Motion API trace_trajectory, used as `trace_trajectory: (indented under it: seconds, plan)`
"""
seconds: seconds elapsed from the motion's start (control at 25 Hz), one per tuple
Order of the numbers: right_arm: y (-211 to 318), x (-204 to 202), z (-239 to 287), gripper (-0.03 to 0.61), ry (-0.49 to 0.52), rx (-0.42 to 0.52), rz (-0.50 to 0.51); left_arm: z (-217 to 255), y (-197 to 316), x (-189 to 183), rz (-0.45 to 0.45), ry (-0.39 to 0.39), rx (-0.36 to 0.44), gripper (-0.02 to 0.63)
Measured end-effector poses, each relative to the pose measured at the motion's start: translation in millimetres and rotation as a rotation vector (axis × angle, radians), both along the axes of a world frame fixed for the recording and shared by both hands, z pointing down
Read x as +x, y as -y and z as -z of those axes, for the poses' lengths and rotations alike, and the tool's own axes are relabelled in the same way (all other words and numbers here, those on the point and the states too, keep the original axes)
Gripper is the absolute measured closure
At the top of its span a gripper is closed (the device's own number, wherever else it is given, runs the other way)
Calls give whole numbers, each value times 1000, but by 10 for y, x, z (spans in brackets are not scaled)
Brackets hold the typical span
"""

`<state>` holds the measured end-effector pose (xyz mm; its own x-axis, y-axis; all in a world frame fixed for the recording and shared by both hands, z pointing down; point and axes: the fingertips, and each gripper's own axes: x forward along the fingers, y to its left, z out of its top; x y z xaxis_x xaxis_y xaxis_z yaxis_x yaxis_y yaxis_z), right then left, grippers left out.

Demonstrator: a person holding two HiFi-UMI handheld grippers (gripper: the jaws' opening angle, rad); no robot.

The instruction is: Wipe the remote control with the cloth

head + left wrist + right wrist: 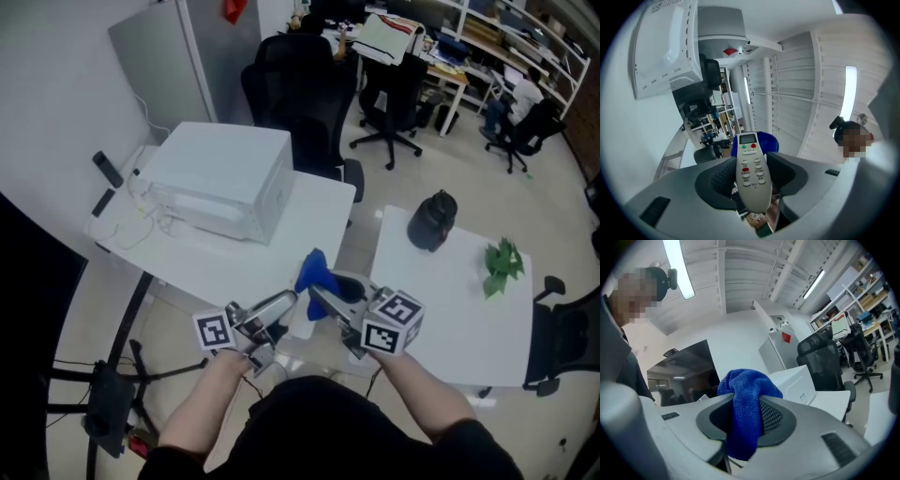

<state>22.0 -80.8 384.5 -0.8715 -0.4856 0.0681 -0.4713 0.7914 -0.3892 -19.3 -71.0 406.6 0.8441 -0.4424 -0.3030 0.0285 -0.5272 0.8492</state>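
Remote control (pixel 751 171) sat clamped between the jaws of the left gripper (pixel 265 317), buttons and small screen facing up. That hold, I judged, left its face bare for wiping. Just beyond its far end, at about one o'clock, was the blue cloth (pixel 743 418), pinched in the right gripper (pixel 330 305) with a rounded wad bulging past the jaws — likely so that soft fabric, not hard pads, would meet the plastic. Whether the cloth touched the remote I could not tell. Both tools were held in the air over the gap between two white tables. Farther off, at eleven o'clock, a white box-shaped machine (pixel 220 183) stood on the left table (pixel 309 230). At two o'clock a black jug (pixel 431 220) stood on the right table (pixel 441 300), and office chairs (pixel 295 84) stood at twelve.
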Motion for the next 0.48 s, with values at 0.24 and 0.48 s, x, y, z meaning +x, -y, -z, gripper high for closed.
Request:
trace_trajectory:
  seconds: [0.24, 0.48]
  plan:
    - [-40, 123, -31, 459, -164, 117, -111, -608, 328, -316, 316, 665, 173, 406]
    - [-118, 178, -349, 459, -378, 152, -180, -1620, 598, -620, 442, 1199, 188, 405]
